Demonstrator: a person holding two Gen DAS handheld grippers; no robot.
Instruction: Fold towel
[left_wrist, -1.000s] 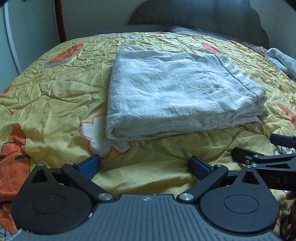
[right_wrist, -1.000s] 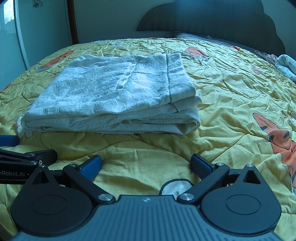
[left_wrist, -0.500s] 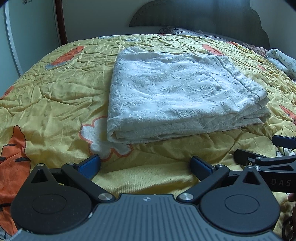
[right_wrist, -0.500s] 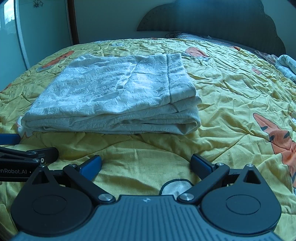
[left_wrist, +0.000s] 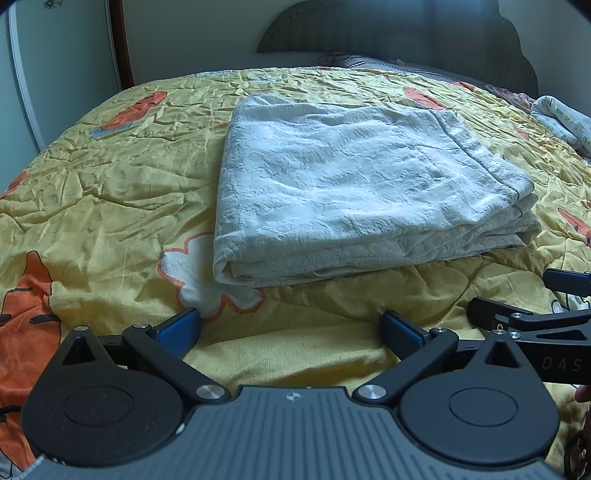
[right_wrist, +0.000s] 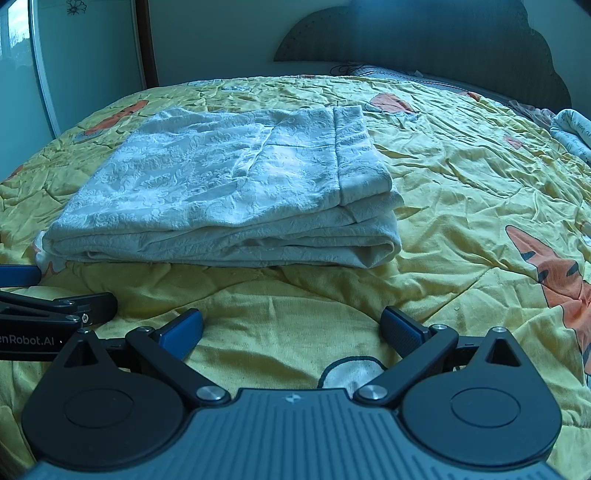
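Note:
A pale white towel (left_wrist: 354, 184) lies folded into a thick, layered rectangle on the yellow bedspread (left_wrist: 110, 192); the right wrist view has the same towel (right_wrist: 229, 188) ahead and to the left. My left gripper (left_wrist: 291, 328) hovers open just short of the towel's near folded edge, nothing between its blue pads. My right gripper (right_wrist: 291, 328) is open too, empty, a little back from the towel's near right corner. Each gripper shows at the edge of the other's view: the right gripper (left_wrist: 517, 299) and the left gripper (right_wrist: 59, 291).
The bedspread is wrinkled, with orange cartoon prints. A dark headboard (right_wrist: 424, 48) stands at the far end. Another bundle of patterned cloth (left_wrist: 565, 118) lies at the far right edge of the bed. A wall and door frame (left_wrist: 118, 44) are on the left.
The left view has shifted slightly, so the towel sits a touch lower and nearer. Both grippers stay open and empty; the towel has not moved.

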